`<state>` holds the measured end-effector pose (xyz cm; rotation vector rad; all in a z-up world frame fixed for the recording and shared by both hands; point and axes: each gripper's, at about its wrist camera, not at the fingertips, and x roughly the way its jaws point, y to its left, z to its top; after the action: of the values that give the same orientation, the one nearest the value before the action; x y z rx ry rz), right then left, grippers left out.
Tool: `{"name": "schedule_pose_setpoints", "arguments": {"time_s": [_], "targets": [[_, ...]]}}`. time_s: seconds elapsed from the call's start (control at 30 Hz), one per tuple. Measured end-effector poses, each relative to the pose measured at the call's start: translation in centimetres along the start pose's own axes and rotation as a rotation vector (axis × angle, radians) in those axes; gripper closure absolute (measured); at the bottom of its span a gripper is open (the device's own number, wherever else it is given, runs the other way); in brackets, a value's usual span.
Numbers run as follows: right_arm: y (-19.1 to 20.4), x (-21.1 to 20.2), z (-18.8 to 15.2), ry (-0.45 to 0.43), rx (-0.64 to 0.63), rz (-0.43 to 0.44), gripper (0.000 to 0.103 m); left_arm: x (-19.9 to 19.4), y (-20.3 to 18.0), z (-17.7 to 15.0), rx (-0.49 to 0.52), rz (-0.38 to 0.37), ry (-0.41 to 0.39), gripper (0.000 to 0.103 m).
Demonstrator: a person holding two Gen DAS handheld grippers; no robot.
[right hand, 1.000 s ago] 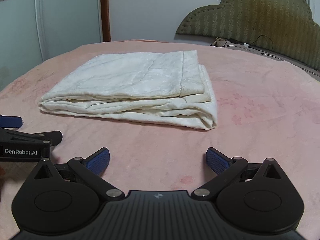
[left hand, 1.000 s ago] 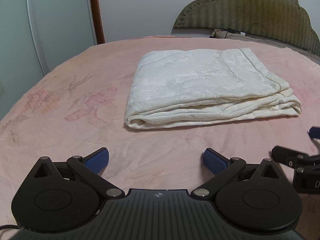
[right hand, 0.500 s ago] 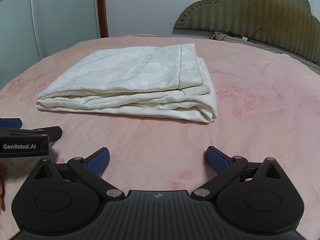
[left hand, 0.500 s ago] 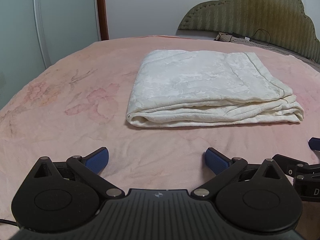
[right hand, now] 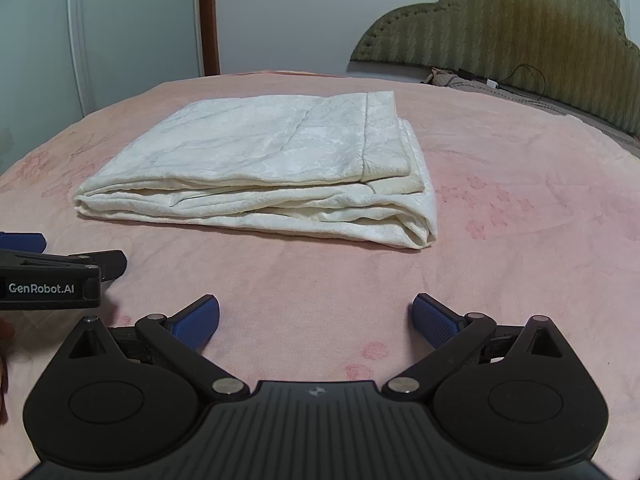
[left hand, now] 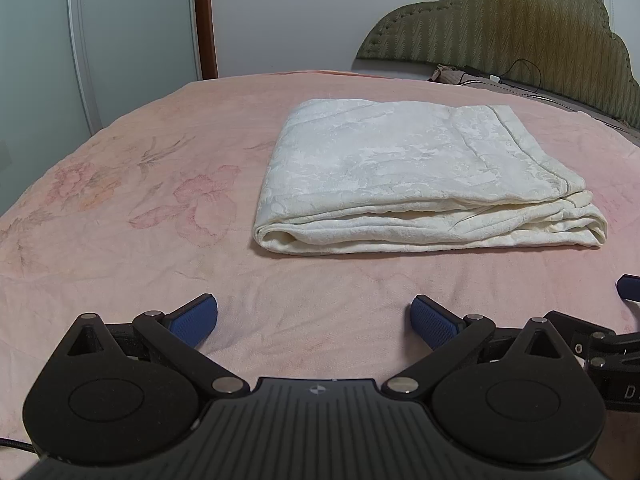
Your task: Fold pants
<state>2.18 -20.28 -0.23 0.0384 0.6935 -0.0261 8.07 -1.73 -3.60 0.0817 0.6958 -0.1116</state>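
Right gripper [left hand: 624, 320] cut off by frame edge at 3 o'clock in left wrist view; only one blue pad and part of the black body show, lettering clipped to "D"; can't tell its jaw spacing from there. Left gripper [right hand: 52, 268] cut off at 9 o'clock in right wrist view; far finger mostly out of frame. Headboard [left hand: 520, 32] clipped at 2 o'clock; small objects w/ a cable [left hand: 520, 76] at its base too small to identify; underside of folded pants [right hand: 260, 168] hidden.
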Motion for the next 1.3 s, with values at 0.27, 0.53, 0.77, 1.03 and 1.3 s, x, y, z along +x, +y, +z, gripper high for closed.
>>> {"name": "schedule_pose_setpoints", "arguments": {"time_s": [0.27, 0.53, 0.77, 1.03, 1.3], "targets": [[-0.2, 0.1, 0.1, 0.011, 0.013, 0.012, 0.0, 0.0, 0.0, 0.0, -0.003, 0.0, -0.001, 0.0], [-0.7, 0.1, 0.1, 0.008, 0.048, -0.026, 0.0, -0.1, 0.1, -0.1, -0.004, 0.003, -0.004, 0.0], [-0.7, 0.2, 0.1, 0.009, 0.045, -0.023, 0.0, -0.2, 0.1, -0.1, -0.006, 0.003, -0.004, 0.0], [-0.6, 0.2, 0.1, 0.009, 0.045, -0.023, 0.0, -0.1, 0.1, -0.1, -0.005, 0.003, -0.004, 0.0], [-0.6, 0.2, 0.1, 0.01, 0.045, -0.023, 0.0, -0.2, 0.1, -0.1, -0.006, 0.002, -0.003, 0.0]]}}
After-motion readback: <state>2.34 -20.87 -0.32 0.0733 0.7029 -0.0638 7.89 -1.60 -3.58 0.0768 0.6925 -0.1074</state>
